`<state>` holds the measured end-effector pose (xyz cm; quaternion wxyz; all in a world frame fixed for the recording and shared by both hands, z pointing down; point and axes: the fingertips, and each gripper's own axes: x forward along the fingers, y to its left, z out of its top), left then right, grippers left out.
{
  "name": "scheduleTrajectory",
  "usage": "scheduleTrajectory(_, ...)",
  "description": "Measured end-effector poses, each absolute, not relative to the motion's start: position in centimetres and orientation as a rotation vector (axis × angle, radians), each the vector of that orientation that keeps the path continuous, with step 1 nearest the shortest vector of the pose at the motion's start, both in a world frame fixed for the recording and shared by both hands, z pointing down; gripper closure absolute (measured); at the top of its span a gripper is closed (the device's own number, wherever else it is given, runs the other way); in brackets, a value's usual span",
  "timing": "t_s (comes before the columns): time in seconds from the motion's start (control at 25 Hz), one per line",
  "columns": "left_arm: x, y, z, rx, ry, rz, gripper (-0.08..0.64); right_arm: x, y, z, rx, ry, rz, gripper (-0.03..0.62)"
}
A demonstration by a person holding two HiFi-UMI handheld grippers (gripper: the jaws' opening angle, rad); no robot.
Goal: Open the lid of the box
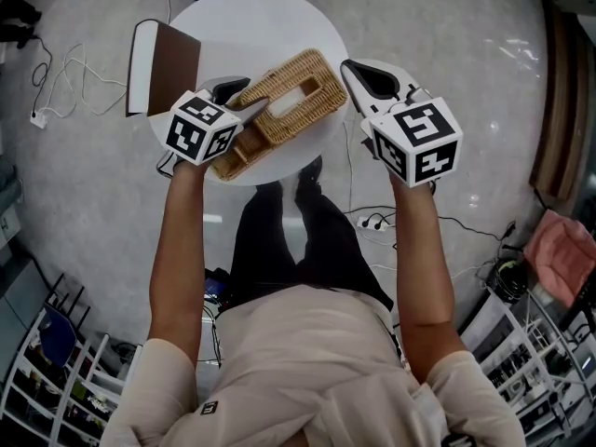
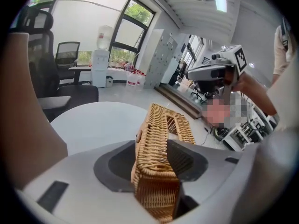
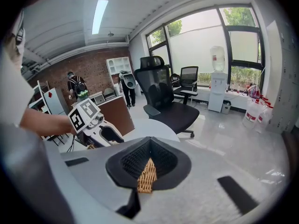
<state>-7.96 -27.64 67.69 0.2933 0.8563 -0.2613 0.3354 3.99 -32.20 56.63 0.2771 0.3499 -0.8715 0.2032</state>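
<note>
A woven wicker box with a slot in its top lies slantwise on the round white table. Its lid runs tilted away between the jaws of my left gripper, and its slot faces right. That gripper sits at the box's near left end, jaws wide apart and a gap on the left side, with a lower wicker part below it. My right gripper is at the box's far right corner. Its pads are closed on a bit of wicker edge.
A brown panel with a white side stands at the table's left edge. Cables and a power strip lie on the floor around the table. A black office chair stands beyond the table, and two people stand far back.
</note>
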Motion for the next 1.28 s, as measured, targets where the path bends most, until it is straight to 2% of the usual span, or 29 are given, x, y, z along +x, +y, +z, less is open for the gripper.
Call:
scheduleTrajectory(0.68, -7.5, -27.8, 64.7, 2.311, -0.782, 0.886, 0.385, 5.4, -32.1, 55.9, 0.96, -2.333, 0.54, 0.598)
scheduleTrajectory(0.84, -5.8, -27.4, 62.7, 2.345, -0.771, 0.793, 0.43, 5.6, -31.9, 55.4, 0.964, -2.334, 0.532, 0.598)
scheduleTrajectory(0.96, -6.1, -27.4, 63.5, 2.342, -0.801, 0.88, 0.427, 5.7, -31.6, 54.9, 0.961, -2.336, 0.526, 0.598)
scheduleTrajectory(1.16, -8.7, -27.7, 66.3, 2.243, -0.805, 0.964, 0.361, 5.9, -31.1, 55.0, 0.962, -2.333, 0.527, 0.598)
scheduleTrajectory(1.28, -8.9, -27.1, 67.5, 2.214, -0.735, 1.009, 0.353, 6.1, -30.7, 55.5, 0.961, -2.325, 0.535, 0.598)
